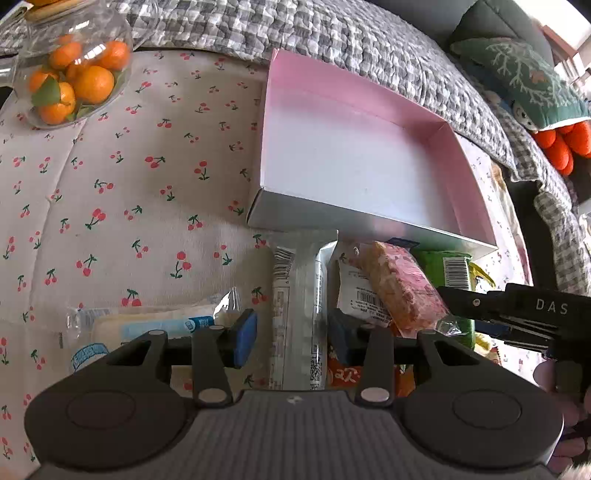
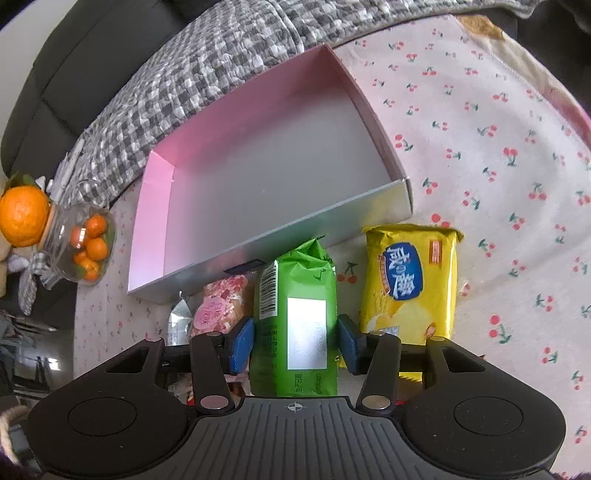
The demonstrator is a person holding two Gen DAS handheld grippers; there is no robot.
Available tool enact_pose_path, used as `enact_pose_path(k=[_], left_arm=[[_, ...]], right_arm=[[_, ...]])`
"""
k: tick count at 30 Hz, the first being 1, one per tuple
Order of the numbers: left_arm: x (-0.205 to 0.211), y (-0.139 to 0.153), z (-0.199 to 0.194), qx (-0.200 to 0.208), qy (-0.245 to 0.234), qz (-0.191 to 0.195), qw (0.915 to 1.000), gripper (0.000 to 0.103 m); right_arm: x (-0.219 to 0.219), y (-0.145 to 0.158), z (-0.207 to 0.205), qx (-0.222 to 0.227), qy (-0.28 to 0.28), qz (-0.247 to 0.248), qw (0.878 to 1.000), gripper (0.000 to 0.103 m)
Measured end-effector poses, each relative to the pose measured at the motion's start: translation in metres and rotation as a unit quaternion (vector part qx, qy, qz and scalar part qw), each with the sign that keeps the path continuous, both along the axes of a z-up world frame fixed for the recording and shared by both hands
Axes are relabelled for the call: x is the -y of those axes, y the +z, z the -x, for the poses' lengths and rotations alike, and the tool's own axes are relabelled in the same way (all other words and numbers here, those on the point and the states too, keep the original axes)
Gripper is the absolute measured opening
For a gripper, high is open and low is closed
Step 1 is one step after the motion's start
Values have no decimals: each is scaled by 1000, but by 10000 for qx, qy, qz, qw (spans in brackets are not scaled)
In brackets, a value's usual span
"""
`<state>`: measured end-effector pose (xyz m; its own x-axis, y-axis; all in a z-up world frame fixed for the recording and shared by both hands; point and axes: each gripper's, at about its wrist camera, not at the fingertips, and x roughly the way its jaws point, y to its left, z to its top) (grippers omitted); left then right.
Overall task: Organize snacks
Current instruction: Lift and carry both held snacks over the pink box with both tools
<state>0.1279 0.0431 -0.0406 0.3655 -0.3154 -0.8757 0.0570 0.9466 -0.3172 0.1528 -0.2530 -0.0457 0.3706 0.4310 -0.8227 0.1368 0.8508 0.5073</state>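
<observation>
An empty box (image 1: pixel 343 162) with pink inner walls and a silver outside lies on the cherry-print cloth; it also shows in the right wrist view (image 2: pixel 266 173). Snack packs lie in a row before it. My left gripper (image 1: pixel 293 334) is open, its blue pads either side of a silver pack (image 1: pixel 299 314), apart from it. Beside that lie a pink-and-orange pack (image 1: pixel 399 288) and a white-and-blue pack (image 1: pixel 155 325). My right gripper (image 2: pixel 295 343) is shut on the green pack (image 2: pixel 295 314), pads pressing both its sides. A yellow pack (image 2: pixel 410 284) lies to its right.
A glass jar of mandarins (image 1: pixel 74 74) stands at the far left of the cloth, also in the right wrist view (image 2: pixel 85 243). A grey checked blanket (image 1: pixel 332 33) runs behind the box. A green cushion (image 1: pixel 524 81) lies at the far right.
</observation>
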Motion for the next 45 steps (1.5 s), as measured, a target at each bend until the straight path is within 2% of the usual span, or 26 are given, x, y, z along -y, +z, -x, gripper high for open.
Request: enact_pose_path(k=[7, 10, 13, 24, 30, 36, 40, 45], left_arm=[[5, -8, -6, -6, -40, -16, 10000, 39], [4, -8, -6, 18, -32, 4, 10000, 31], [3, -7, -6, 27, 10, 16, 10000, 29], [-7, 7, 0, 163, 92, 114, 9998, 27], [-8, 22, 4, 328, 155, 220, 9991, 27], [-9, 40, 7, 662, 293, 192, 9972, 27], [-6, 57, 6, 1008, 321, 46, 9944, 27], [1, 60, -12, 1082, 303, 16, 9937, 27]], right_arm=[[-7, -7, -2, -72, -47, 30, 10000, 51], [-8, -7, -2, -72, -62, 69, 9999, 49], [-8, -6, -1, -77, -70, 103, 9999, 47], [2, 13, 8, 111, -138, 62, 9998, 46], [7, 30, 13, 306, -151, -67, 9994, 46], [14, 43, 7, 494, -342, -244, 9979, 46], [22, 45, -2, 643, -541, -473, 9953, 46], [28, 40, -19, 820, -709, -681, 9918, 46]])
